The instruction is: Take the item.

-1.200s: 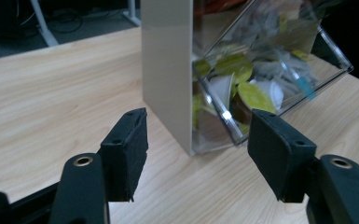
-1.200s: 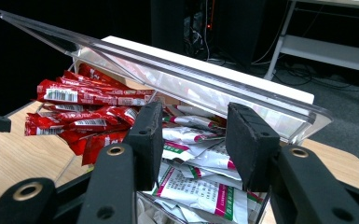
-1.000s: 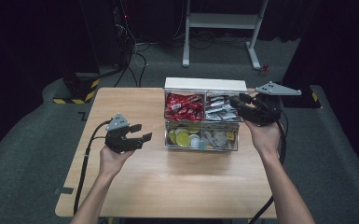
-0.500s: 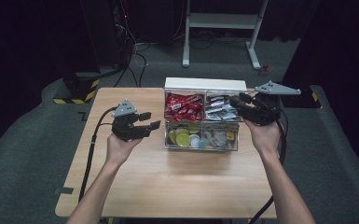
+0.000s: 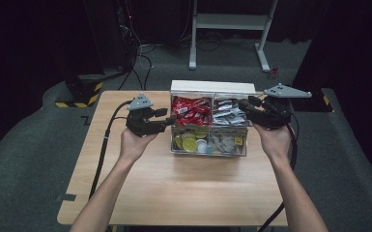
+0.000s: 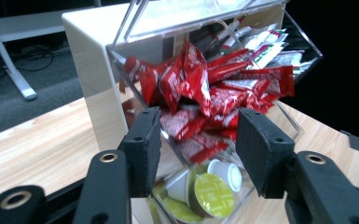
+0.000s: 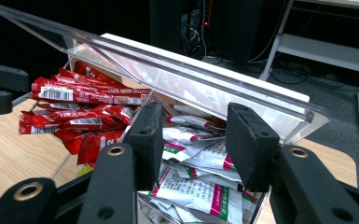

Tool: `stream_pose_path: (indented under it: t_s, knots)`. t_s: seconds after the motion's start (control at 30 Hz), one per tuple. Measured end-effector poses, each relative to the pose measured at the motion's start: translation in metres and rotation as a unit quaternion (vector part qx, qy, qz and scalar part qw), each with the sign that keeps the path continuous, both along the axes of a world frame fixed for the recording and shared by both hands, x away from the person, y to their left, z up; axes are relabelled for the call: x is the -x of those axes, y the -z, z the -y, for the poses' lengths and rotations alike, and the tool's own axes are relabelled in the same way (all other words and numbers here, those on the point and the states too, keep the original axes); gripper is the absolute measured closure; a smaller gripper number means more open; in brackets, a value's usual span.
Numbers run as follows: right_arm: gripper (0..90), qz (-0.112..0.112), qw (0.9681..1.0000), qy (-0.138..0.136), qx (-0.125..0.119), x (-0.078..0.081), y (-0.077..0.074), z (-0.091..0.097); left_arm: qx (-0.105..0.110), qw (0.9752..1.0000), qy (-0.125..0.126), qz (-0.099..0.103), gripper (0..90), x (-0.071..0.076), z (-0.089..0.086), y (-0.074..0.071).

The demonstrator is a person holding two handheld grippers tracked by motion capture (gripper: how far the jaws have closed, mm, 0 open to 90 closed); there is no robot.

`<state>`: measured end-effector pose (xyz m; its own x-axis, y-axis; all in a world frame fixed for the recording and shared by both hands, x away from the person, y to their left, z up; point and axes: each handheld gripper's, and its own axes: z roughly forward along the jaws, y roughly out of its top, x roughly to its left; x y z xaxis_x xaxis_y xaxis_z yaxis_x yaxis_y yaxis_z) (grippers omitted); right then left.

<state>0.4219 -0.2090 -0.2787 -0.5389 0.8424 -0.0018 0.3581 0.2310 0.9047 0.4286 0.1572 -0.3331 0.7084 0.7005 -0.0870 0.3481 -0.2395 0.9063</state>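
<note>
A clear organiser box point(image 5: 212, 87) with a white back stands mid-table. Its upper bins hold red sachets point(image 5: 189, 110) and white-green sachets point(image 5: 228, 112); below lie yellow-green pods point(image 5: 191, 142). My left gripper point(image 5: 166, 121) hovers at the box's left front corner. Its jaws have just been closing and nothing is between them. In the left gripper view the left gripper point(image 6: 198, 135) frames the red sachets point(image 6: 214, 88) and pods point(image 6: 212, 193). My right gripper point(image 5: 245, 105) is at the top right corner, jaws apart. In the right gripper view the right gripper point(image 7: 191, 130) sits under the raised clear lid point(image 7: 121, 56), over white-green sachets point(image 7: 196, 186).
The wooden table point(image 5: 183, 193) has bare room in front of the box and at both sides. On the floor behind stand a white desk frame point(image 5: 227, 29), a black-and-yellow striped base point(image 5: 84, 92) and loose cables.
My left gripper has risen and moved right, from the open table up to the box's left front corner. The right gripper and the box have stayed put.
</note>
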Motion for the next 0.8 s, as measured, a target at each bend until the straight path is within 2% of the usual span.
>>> stream_pose_path:
  t_s: [0.23, 0.4, 0.63, 0.8]
  knots:
    - [56.8, 0.002, 1.0, 0.0, -0.001, 0.0, 0.0, 0.0, -0.003, 1.0, -0.003, -0.003, 53.6, -0.01, 0.009, -0.006]
    - [56.8, 0.002, 1.0, -0.001, 0.0, -0.001, 0.0, 0.001, -0.008, 1.0, -0.001, -0.003, 59.0, -0.014, 0.017, -0.008]
    - [56.7, 0.004, 1.0, 0.0, -0.001, 0.0, 0.001, 0.0, -0.025, 0.9997, 0.005, 0.0, 67.2, -0.019, 0.03, -0.01]
    - [56.7, 0.002, 1.0, 0.001, 0.0, -0.001, 0.001, 0.0, -0.04, 0.9992, 0.005, 0.001, 67.4, -0.021, 0.04, -0.011]
